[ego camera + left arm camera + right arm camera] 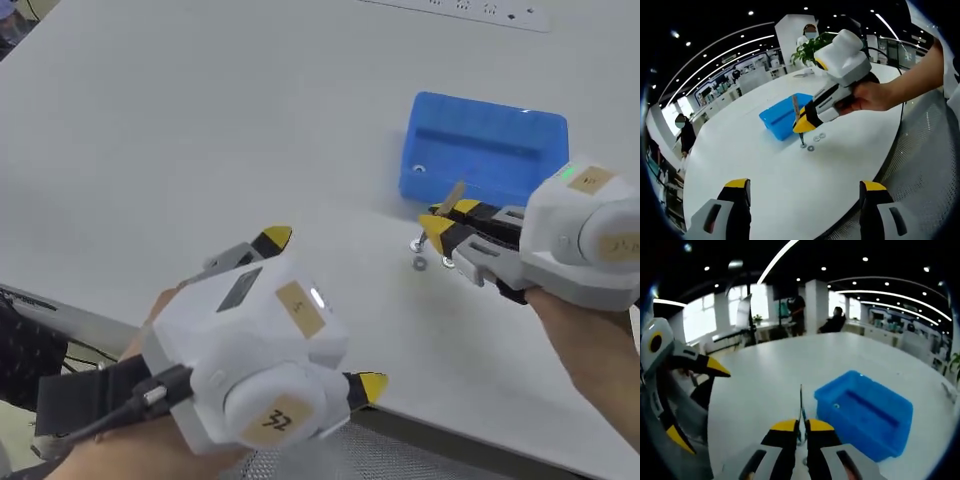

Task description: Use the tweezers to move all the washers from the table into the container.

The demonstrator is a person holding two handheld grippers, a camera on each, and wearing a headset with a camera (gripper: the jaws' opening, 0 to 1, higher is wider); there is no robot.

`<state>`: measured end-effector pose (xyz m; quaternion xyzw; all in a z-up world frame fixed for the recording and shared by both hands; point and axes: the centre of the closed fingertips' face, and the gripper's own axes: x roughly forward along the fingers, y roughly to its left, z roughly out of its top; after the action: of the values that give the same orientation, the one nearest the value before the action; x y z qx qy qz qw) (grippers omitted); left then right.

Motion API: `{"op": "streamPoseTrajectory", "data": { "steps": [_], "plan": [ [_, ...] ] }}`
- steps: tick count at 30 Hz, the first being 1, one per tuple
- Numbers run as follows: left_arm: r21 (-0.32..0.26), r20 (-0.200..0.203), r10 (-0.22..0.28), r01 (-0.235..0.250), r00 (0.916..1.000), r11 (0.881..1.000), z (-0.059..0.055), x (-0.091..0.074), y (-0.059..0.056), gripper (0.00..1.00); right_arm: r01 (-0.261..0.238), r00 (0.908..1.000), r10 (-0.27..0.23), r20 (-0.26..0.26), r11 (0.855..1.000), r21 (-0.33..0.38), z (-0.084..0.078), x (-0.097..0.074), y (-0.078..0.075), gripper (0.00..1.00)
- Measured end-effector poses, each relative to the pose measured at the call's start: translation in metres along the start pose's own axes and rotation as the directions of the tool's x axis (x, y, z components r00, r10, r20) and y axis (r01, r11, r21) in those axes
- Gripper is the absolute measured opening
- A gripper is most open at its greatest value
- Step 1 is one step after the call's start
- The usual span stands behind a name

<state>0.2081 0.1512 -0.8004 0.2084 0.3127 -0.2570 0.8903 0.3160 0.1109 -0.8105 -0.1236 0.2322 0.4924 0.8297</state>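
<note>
washers (420,262) lie in a small cluster on the white desk (200,130), just in front of the near wall of the blue container (480,103) and apart from it. in the left gripper view three of the washers (816,141) show as loose rings lying flat, close to one another. a lone washer (418,169) rests on the floor of the container, near its left end; in the right gripper view the lone washer (836,405) sits by the near corner of the container (865,440).

the tweezers (452,196) are gripped in the right tongs (437,228), whose yellow-tipped jaws are pressed nearly together around them. in the left gripper view the tweezers (795,106) point steeply down, with their tip at the desk just beside the washers; whether the tip touches one cannot be told. the right gripper view shows the tweezers (801,400) as a thin line rising from between the jaws of the right tongs (799,426). a hand holds the right tongs (801,125) from the right side, above the cluster and next to the container (780,122).

the left tongs (322,312) are held near the front edge of the desk, well apart from the washers, jaws spread wide with nothing between them. the left gripper view shows the left tongs (805,185) gaping the same way, and the left tongs (695,400) appear at the left of the right gripper view.

a white power strip (470,8) lies at the far edge of the desk. a potted plant (810,47) stands beyond the desk.
</note>
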Motion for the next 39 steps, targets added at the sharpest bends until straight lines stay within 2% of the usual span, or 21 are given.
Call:
{"op": "streamPoseTrajectory", "data": {
  "steps": [4,6,10,15,23,31,32,39],
  "plan": [
    [0.001,0.0,0.001,-0.001,1.0,1.0,0.0,0.0,0.0,0.92,0.001,1.0,-0.001,-0.008,1.0,0.01,0.001,0.0,-0.001,0.03],
    [-0.001,0.018,0.007,-0.007,0.9998,1.0,0.003,-0.001,0.001,0.93,-0.001,0.9998,0.002,-0.021,1.0,0.021,0.002,0.001,-0.002,0.03],
    [-0.006,0.019,0.007,-0.007,0.9998,1.0,0.003,-0.001,0.002,0.94,-0.005,0.9999,0.006,-0.015,0.999,0.039,0.004,0.0,-0.002,0.03],
    [-0.01,0.021,0.005,-0.005,0.9998,1.0,0.003,-0.001,0.002,0.94,-0.017,0.9998,0.017,0.008,0.997,0.069,0.013,-0.006,-0.001,0.03],
    [-0.005,0.015,0.0,0.0,0.9999,1.0,0.003,0.0,0.0,0.93,-0.002,0.999,-0.001,0.045,0.999,0.053,0.036,-0.021,-0.006,0.03],
    [0.0,0.001,-0.009,0.009,1.0,1.0,0.0,0.001,-0.001,0.93,0.04,0.9943,-0.043,0.098,0.999,0.026,0.064,-0.029,-0.022,0.03],
    [-0.001,0.002,-0.009,0.009,1.0,1.0,0.0,0.001,-0.001,0.94,0.046,0.9936,-0.048,0.103,0.999,0.025,0.064,-0.026,-0.029,0.03],
    [0.0,-0.002,-0.01,0.01,1.0,1.0,-0.001,0.001,-0.001,0.93,0.094,0.9893,-0.096,0.11,0.995,0.015,0.07,-0.019,-0.05,0.03]
  ]
}}
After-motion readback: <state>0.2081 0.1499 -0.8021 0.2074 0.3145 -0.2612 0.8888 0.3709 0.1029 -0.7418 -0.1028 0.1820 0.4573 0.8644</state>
